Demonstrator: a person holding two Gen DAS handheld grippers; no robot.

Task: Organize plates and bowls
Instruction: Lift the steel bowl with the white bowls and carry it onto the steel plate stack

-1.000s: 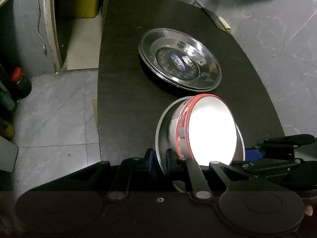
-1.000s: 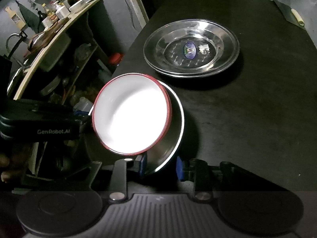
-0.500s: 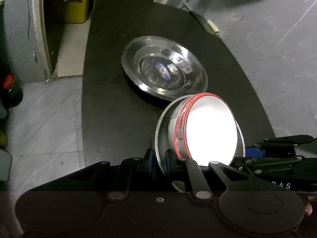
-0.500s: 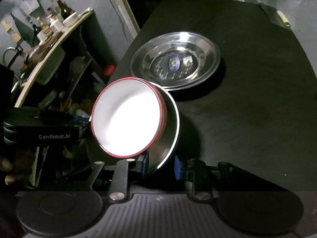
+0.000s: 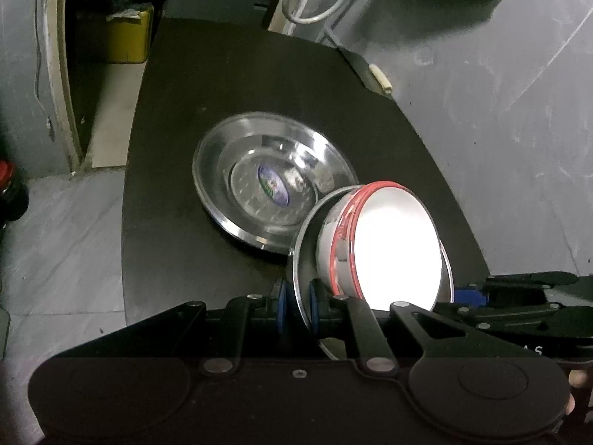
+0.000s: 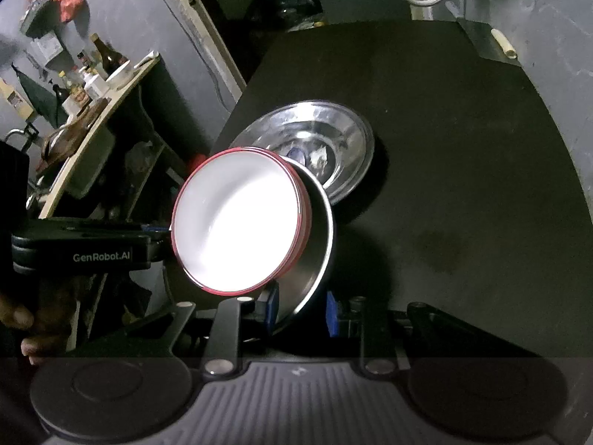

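Note:
A white bowl with a red rim sits on a steel plate that is tilted and held up over the black table. My left gripper is shut on that plate's near rim, blue pads on either side. Opposite it, the right gripper grips the rim of the same plate, with the bowl leaning toward the left gripper's body. A stack of steel plates with a blue sticker lies on the table just beyond; the held plate overlaps its near edge.
A knife with a pale handle lies at the table's far right edge. A white cable hangs behind the table. A shelf with bottles stands to the left, with a yellow box and a red-capped jar on the floor.
Both grippers have risen with the plate and bowl and moved toward the stack, which now sits partly behind the held plate. The held plate tilts more steeply.

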